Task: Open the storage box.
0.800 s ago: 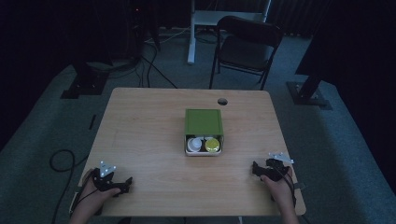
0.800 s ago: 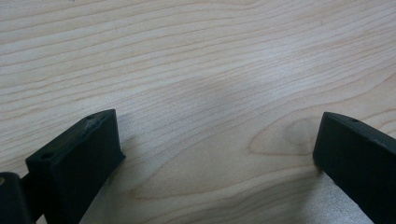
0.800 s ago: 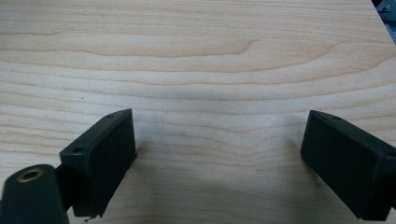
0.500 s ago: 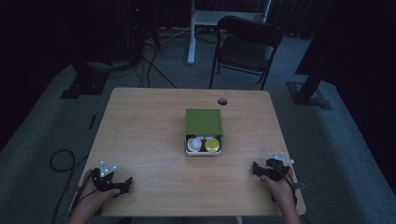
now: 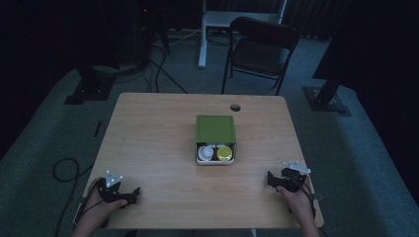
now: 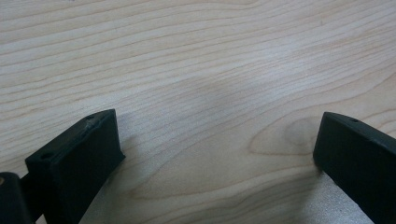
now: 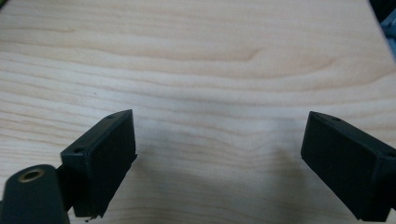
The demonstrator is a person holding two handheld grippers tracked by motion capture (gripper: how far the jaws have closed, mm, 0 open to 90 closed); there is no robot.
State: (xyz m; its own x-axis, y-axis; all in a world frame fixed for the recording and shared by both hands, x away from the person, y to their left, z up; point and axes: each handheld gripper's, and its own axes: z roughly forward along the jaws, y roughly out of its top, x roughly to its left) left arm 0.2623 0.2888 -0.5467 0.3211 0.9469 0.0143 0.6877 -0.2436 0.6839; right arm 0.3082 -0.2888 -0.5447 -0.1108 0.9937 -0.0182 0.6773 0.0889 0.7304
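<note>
Nearest us, we rest the left gripper (image 5: 129,196) and right gripper (image 5: 271,178) on the wooden table (image 5: 153,143) at its near corners, both with jaws spread wide and nothing between them. Farther off, mid-table and well apart from both, sits the green box (image 5: 215,139), its near end showing a white cup (image 5: 205,153) beside a yellow lid (image 5: 225,153).

— What sat nearest you on the table?

— A green-lidded box (image 5: 215,129), middle of the high view, lay flat. Its near end stood open, showing a white cup (image 5: 205,152) beside a yellow-lidded cup (image 5: 225,153), side by side inside.
</note>
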